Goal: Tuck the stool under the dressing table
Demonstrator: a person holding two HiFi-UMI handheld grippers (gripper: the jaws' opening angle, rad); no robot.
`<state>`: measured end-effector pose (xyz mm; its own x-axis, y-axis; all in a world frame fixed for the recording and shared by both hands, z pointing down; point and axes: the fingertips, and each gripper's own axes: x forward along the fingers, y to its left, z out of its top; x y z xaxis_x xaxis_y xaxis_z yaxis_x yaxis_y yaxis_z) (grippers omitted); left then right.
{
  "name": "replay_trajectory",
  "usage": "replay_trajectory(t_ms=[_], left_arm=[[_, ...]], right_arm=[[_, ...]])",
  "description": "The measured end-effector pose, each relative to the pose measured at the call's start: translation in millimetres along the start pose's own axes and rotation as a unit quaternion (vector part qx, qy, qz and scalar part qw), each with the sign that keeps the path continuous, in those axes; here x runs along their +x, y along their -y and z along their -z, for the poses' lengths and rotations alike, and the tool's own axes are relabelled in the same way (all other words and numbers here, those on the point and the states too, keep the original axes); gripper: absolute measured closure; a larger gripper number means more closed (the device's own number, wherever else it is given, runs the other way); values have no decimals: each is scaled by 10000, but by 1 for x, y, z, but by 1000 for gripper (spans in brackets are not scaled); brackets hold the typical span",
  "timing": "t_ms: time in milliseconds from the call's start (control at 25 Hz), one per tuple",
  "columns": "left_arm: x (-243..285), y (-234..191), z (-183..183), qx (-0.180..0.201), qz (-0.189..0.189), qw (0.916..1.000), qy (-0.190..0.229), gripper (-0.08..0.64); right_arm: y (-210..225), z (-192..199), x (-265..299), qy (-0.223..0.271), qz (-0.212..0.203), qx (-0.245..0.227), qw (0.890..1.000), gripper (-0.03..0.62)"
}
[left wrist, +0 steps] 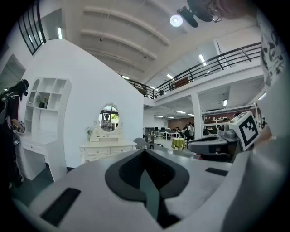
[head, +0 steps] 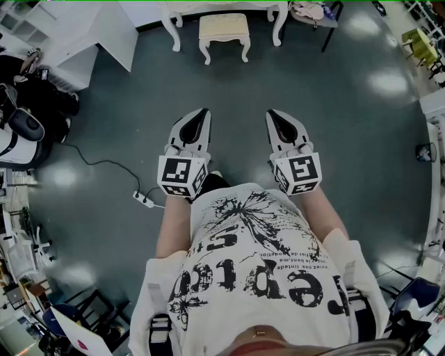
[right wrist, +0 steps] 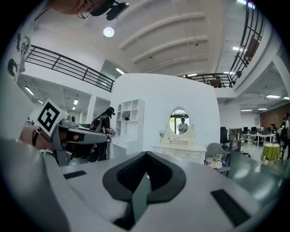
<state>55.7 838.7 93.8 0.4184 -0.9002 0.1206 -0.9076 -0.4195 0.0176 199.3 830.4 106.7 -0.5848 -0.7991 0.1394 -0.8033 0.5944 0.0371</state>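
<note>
A white stool [head: 224,31] with a cream cushion stands at the far end of the floor. It sits between the front legs of the white dressing table [head: 174,28], its near legs out past them. Both grippers hang in the air in front of the person's chest, well short of the stool. My left gripper [head: 204,111] and right gripper [head: 271,112] point at it side by side, jaws shut on nothing. The dressing table [left wrist: 106,148] with its oval mirror [left wrist: 108,118] shows beyond the left gripper [left wrist: 145,150], and the same table [right wrist: 179,152] beyond the right gripper [right wrist: 146,153].
A white shelf-and-desk unit [head: 76,42] stands at the back left, with a person in black [head: 28,97] beside it. A power strip on a cable [head: 144,199] lies on the floor left of the person. A grey chair with clothes [head: 313,12] stands right of the table.
</note>
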Motion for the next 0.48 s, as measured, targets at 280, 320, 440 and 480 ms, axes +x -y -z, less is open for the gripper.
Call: replay_trajectory(t_ms=[280,320,440,480], left_arm=[[7,5,-1,-26,-11,10000,-9,540],[8,9,-1,-33,-11,10000,-9,540],[8,18,1,-42,-11,10000,-31,540],[6,18,3,-47,-11,10000,-43,540]], right_arm=[[9,1,-1,6,25,23,10000,575],[12,2,-4,8,25,47,10000,575],[17,4,-13,43,60,137,9999,575],[16,5,-14,53,69,161,9998,575]])
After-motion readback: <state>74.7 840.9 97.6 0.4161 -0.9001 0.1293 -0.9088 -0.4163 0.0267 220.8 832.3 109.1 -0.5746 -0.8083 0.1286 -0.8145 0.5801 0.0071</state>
